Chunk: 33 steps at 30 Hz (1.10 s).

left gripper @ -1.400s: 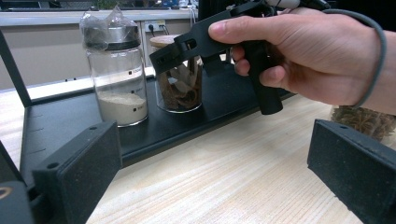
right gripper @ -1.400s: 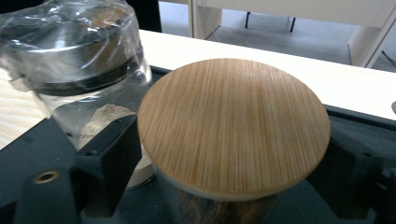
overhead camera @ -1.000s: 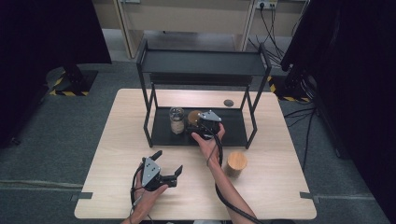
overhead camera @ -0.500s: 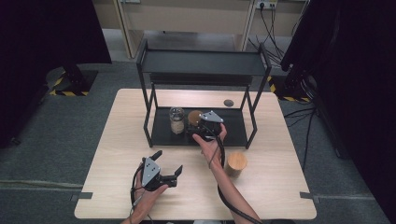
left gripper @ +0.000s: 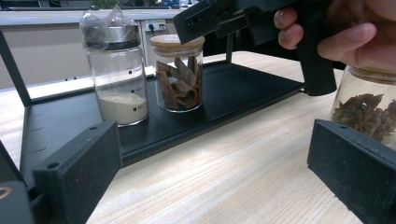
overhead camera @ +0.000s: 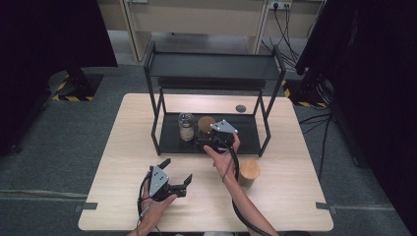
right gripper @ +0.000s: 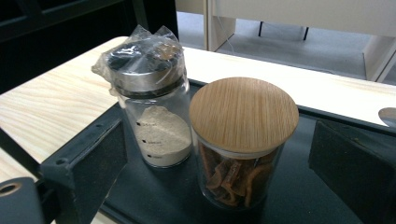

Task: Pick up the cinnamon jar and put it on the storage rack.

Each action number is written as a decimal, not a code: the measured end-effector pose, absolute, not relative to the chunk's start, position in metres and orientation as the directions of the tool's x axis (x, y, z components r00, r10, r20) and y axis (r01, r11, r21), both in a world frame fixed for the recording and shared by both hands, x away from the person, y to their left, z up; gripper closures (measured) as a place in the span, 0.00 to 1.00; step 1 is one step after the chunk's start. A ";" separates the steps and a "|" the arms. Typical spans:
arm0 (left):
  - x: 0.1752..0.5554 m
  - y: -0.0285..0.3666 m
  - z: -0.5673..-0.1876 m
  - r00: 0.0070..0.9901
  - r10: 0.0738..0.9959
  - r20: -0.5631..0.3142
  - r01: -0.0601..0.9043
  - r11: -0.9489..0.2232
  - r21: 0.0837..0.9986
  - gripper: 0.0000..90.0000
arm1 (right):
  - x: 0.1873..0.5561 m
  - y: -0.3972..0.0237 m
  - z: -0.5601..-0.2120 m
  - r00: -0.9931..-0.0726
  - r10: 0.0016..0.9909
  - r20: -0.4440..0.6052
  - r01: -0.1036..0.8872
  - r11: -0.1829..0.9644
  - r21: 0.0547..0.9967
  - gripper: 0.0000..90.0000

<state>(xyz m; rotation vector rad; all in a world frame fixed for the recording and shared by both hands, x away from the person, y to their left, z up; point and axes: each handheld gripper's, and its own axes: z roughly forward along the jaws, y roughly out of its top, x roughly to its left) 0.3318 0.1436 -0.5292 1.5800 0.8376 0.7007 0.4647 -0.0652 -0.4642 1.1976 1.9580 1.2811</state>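
1. The right gripper (overhead camera: 209,143) hovers at the near edge of the rack's lower shelf (overhead camera: 246,132), its jaws wide apart with nothing between the pads.
2. Just beyond those jaws stands the cinnamon jar (right gripper: 243,144), a clear glass jar with a round bamboo lid, upright on the black shelf. In the right gripper view the jaws stand to either side of it and nearer the camera, not touching it.
3. The powder jar (right gripper: 154,112) stands just left of the cinnamon jar, very close to it, whether touching I cannot tell; it has a dark metal cap wrapped in crumpled plastic film and white powder fills roughly its lower third.
4. In the high view both jars sit on the left-centre part of the lower shelf, under the rack's top shelf (overhead camera: 211,66).
5. The left gripper (overhead camera: 178,178) rests low over the table (overhead camera: 128,132) near the person's edge, left of the right forearm; its jaws are also apart and hold nothing.
6. A third jar (overhead camera: 249,172), bamboo-lidded, stands on the table near and to the right of the right hand (overhead camera: 223,157); the left gripper view shows star anise inside it (left gripper: 369,112).
7. A small dark round object (overhead camera: 240,108) lies on the table at the far side, behind the rack's right half.
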 end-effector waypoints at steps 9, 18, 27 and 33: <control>0.332 0.144 -0.529 0.566 0.825 -0.005 0.139 -0.089 0.986 0.03 | 0.454 -0.068 -0.464 -0.499 0.865 0.058 0.382 0.159 0.910 0.05; 0.332 0.144 -0.529 0.565 0.825 -0.005 0.138 -0.089 0.986 0.03 | 0.442 -0.073 -0.462 -0.515 0.854 0.069 0.367 0.147 0.919 0.05; 0.331 0.144 -0.529 0.566 0.825 -0.003 0.136 -0.090 0.987 0.03 | 0.428 -0.079 -0.466 -0.539 0.839 0.072 0.357 0.151 0.922 0.05; 0.332 0.144 -0.529 0.565 0.825 -0.004 0.137 -0.089 0.986 0.03 | 0.424 -0.081 -0.468 -0.545 0.835 0.080 0.356 0.144 0.923 0.05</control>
